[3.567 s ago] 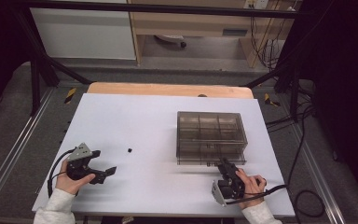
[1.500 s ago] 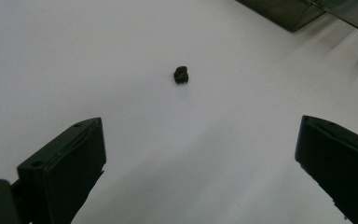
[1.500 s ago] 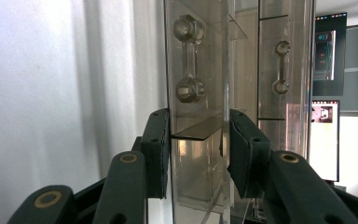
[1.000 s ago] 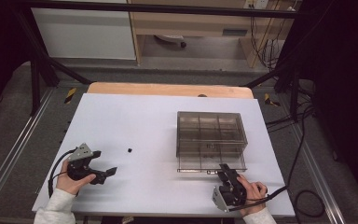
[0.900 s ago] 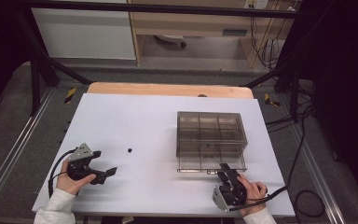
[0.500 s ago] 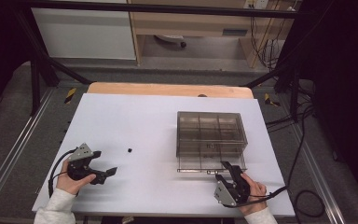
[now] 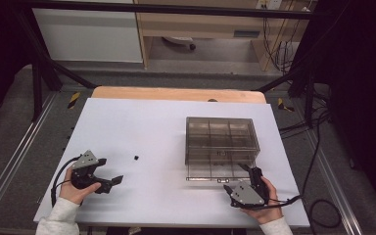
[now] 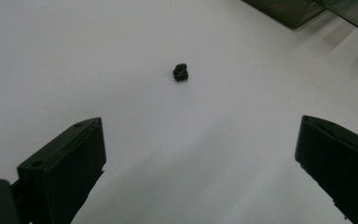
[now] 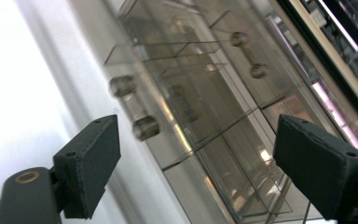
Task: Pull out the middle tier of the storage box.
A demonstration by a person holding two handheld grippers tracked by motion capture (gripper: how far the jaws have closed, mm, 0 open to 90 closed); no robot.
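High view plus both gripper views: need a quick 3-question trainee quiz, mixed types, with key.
1. True or false: the small black part lies inside the clear drawer box.
2. Which gripper is nearer the small black part? A) left gripper B) right gripper
3. Fill in: the bottom drawer of the clear drawer box is pulled ____.

Key: 1 false, it lies on the white table, apart from the box. 2 A, and its jaws stand open with nothing between them. 3 out, toward the right gripper, whose jaws have just been opening and hold nothing.
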